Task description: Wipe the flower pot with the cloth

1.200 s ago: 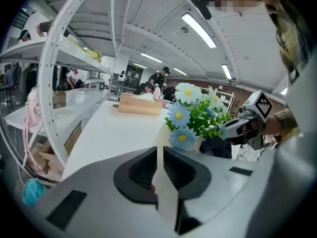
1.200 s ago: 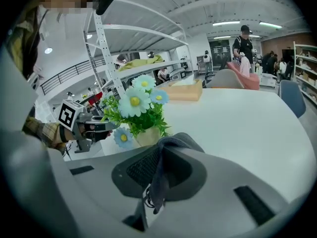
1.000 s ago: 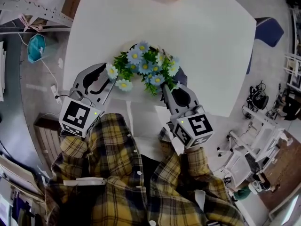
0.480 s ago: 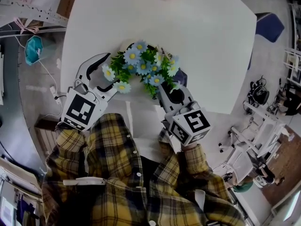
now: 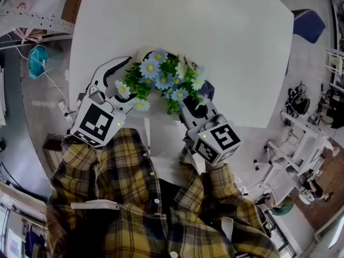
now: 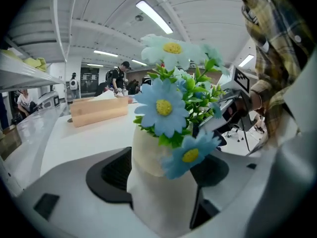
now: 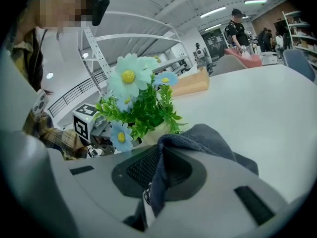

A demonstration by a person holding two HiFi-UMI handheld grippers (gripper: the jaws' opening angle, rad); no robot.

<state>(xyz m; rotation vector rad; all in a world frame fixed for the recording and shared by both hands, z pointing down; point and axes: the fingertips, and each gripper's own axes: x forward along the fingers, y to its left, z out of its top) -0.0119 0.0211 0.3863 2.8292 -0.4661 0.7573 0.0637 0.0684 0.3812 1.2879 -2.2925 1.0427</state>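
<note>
A cream flower pot (image 6: 158,187) with blue and white daisies (image 5: 161,78) stands near the front edge of the white table (image 5: 231,42). My left gripper (image 5: 130,83) is at the pot's left side. Its jaws are opening, and the pot stands between them in the left gripper view, the pads not seen pressing on it. My right gripper (image 5: 192,104) is at the pot's right, shut on a dark grey-blue cloth (image 7: 198,138). The cloth (image 5: 207,90) bunches out past the jaws, close beside the pot (image 7: 156,131). Leaves hide most of the pot from above.
A wooden block (image 6: 99,110) lies at the table's far edge. A blue chair (image 5: 309,34) stands off the table's right corner. Shelving and people fill the room behind. The person's plaid sleeves (image 5: 129,165) are at the near edge.
The left gripper's jaws have spread wide and moved forward around the pot. The right gripper with the cloth has shifted slightly towards the pot.
</note>
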